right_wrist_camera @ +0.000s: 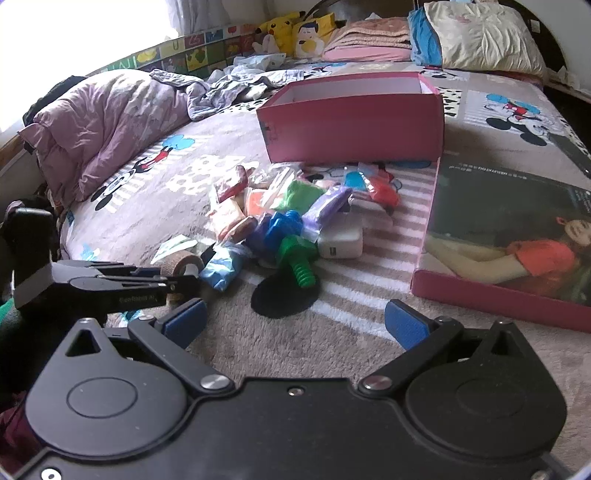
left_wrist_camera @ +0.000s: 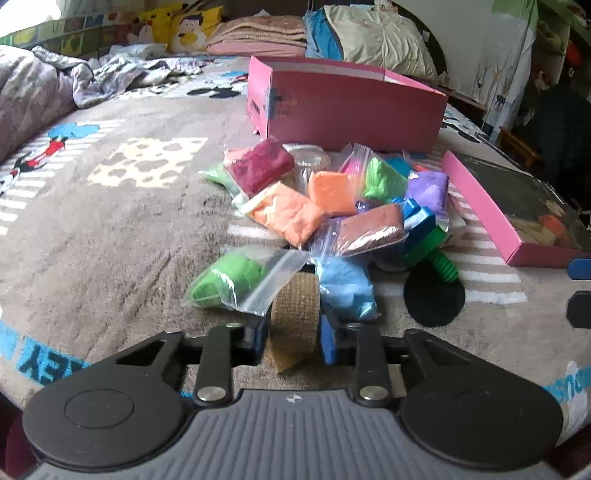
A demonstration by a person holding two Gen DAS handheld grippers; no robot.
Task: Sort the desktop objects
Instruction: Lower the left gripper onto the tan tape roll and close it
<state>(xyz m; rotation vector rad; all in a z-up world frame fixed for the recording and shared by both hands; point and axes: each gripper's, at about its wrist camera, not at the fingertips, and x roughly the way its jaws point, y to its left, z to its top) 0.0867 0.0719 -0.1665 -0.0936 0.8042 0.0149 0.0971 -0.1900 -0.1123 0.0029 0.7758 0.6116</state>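
Observation:
A tan roll of bandage tape (left_wrist_camera: pixel 295 314) stands on edge on the bedspread, and my left gripper (left_wrist_camera: pixel 293 334) is shut on it, a blue pad on each side. Just beyond lies a pile of clay bags (left_wrist_camera: pixel 321 206) in several colours, with a green bag (left_wrist_camera: pixel 229 277) and a light blue bag (left_wrist_camera: pixel 347 288) nearest. In the right wrist view the tape roll (right_wrist_camera: pixel 183 263) shows at the left gripper's tip. My right gripper (right_wrist_camera: pixel 295 325) hangs open over bare blanket, short of the green toy bolt (right_wrist_camera: pixel 301 264) and the pile of bags (right_wrist_camera: pixel 295 206).
An open pink box (right_wrist_camera: pixel 354 125) stands behind the pile; its lid (right_wrist_camera: pixel 509 236) lies face up to the right. A white block (right_wrist_camera: pixel 341 240) sits beside the bolt. A purple quilt (right_wrist_camera: pixel 103 129) and pillows (right_wrist_camera: pixel 480 33) line the bed's far side.

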